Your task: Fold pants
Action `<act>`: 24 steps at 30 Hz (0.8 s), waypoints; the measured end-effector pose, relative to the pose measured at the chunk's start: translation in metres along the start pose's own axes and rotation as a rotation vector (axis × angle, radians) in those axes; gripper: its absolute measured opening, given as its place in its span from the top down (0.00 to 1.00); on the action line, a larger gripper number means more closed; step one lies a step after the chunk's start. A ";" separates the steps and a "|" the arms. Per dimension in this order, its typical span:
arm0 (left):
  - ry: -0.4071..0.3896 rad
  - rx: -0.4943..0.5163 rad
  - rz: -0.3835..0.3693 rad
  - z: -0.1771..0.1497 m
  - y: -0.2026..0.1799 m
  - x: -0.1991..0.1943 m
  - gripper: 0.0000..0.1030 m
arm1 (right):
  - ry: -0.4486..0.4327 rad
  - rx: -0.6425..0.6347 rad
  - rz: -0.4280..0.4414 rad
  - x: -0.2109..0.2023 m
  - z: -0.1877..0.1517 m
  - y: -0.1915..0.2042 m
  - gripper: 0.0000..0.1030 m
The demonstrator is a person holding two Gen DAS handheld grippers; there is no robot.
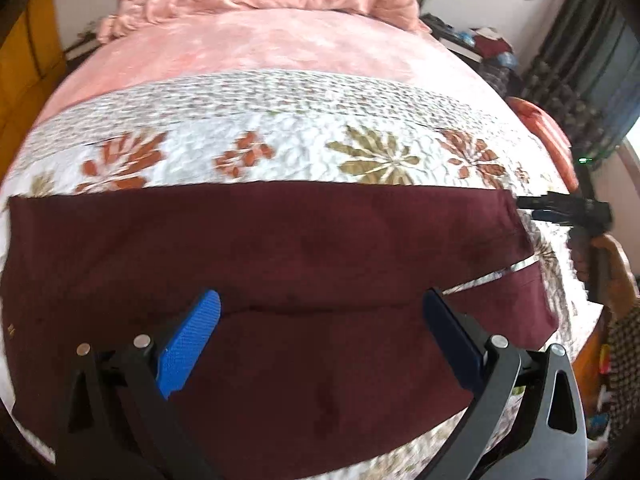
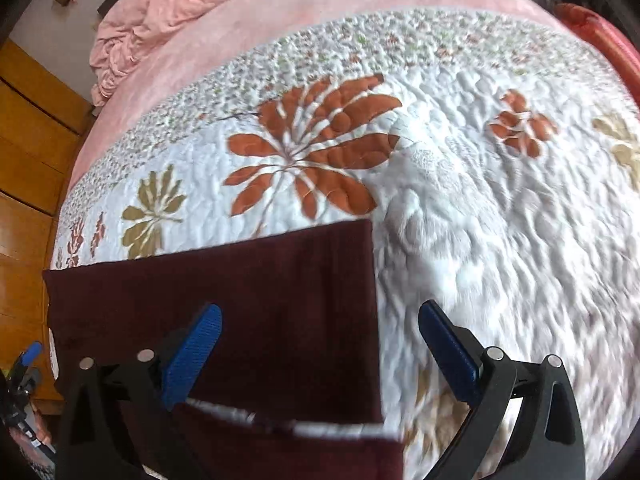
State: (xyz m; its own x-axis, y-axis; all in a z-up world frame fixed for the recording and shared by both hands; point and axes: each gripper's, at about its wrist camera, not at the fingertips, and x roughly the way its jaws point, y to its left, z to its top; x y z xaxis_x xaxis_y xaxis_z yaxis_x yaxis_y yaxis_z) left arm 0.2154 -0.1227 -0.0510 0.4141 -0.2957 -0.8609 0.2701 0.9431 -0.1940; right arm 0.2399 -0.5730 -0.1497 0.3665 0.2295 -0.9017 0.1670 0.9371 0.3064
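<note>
The dark red pants lie flat on the bed. In the right wrist view they fill the 7 o'clock part, with one straight edge at 12 o'clock.

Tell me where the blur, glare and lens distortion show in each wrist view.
Left wrist view: fisheye bends the floral quilt into a dome; its right edge is overexposed beside the maroon pants; the room's right side is smeared. Right wrist view: motion blur streaks the quilt at right and the pants' near edge; both open grippers stay sharp.
</note>
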 end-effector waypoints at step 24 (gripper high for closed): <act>0.092 0.382 -0.224 0.093 -0.045 0.116 0.03 | -0.224 -0.384 0.210 -0.074 -0.023 0.035 0.80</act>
State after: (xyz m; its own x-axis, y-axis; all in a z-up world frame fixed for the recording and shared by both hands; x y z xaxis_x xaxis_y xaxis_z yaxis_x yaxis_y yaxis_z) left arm 0.3325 -0.2135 -0.0981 0.2346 -0.4552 -0.8589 0.6526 0.7286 -0.2079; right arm 0.1976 -0.5506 -0.0796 0.5512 0.4011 -0.7317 -0.2659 0.9156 0.3016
